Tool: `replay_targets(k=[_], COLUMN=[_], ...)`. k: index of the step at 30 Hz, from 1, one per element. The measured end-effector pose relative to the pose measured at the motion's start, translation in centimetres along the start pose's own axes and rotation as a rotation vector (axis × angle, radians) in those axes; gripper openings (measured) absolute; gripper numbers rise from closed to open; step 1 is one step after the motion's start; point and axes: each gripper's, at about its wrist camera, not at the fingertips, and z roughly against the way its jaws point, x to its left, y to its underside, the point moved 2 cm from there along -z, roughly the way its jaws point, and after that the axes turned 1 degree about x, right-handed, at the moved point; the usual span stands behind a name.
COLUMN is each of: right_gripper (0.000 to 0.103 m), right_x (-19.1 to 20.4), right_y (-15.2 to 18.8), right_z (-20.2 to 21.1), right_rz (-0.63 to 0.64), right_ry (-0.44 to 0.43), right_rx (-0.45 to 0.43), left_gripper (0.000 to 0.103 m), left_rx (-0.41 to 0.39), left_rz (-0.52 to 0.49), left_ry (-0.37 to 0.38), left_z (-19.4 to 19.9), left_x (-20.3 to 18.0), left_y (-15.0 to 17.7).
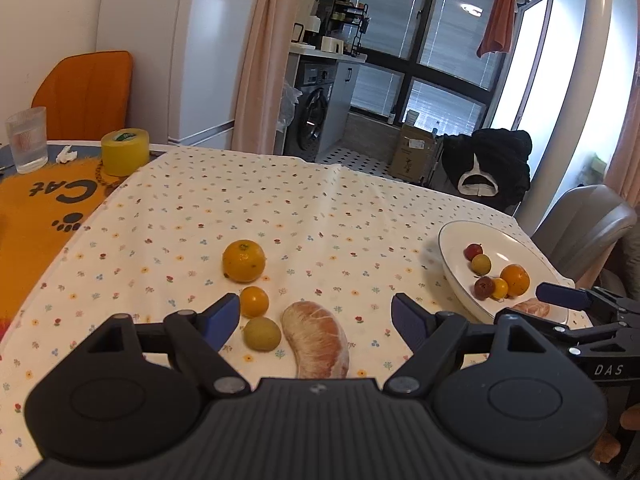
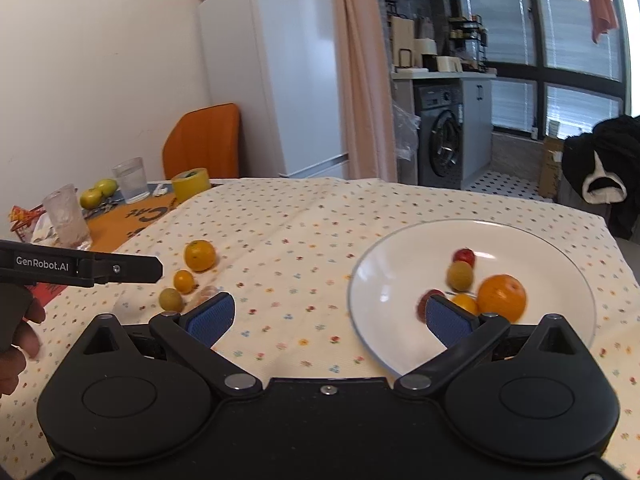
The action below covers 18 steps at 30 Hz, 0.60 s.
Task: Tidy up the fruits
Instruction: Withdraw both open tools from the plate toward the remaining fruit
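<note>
My left gripper (image 1: 316, 318) is open, low over the flowered cloth. Between its fingers lie a small orange (image 1: 254, 301), a yellow-green fruit (image 1: 262, 333) and a peeled pomelo segment (image 1: 316, 338). A large orange (image 1: 243, 261) sits just beyond them. At the right, a white plate (image 1: 450, 248) holds an orange (image 1: 515, 279), several small red and yellow fruits and a second pomelo segment (image 1: 532, 307). My right gripper (image 2: 330, 316) is open and empty. Its right finger (image 2: 446, 318) hangs over the plate's (image 2: 360, 276) near-left part, in front of the blurred fruits.
An orange cat mat (image 1: 36, 208), a yellow tape roll (image 1: 125, 152) and a glass (image 1: 27, 140) stand at the far left. Two green apples (image 2: 98, 193) and a second glass (image 2: 66, 216) stand further left. A grey chair (image 1: 584, 224) is behind the plate. A hand (image 2: 16, 340) holds the left tool.
</note>
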Motion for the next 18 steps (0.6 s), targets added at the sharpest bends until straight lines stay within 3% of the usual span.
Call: replay_targets(k=[7,13,18], right_gripper=[0.103,0.103,0.103], right_x=[1.3,2.1,2.9], right_y=[0.0,0.2,0.4], right_z=[-0.5,-0.7,-1.0], right_rz=[0.029,0.042,0.055], right_ry=[-0.034,-0.061,-0.079], right_rx=[0.011,0.025,0.038], left_gripper=[0.082,0.094,0.096], left_rx=[0.028,0.046,0.047], left_rz=[-0.005,0.025,0.029], left_ry=[0.010,0.030,0.010], left_z=[0.4,0.7,1.0], left_x=[0.8,1.5,2.1], left_y=[0.8,1.5,2.2])
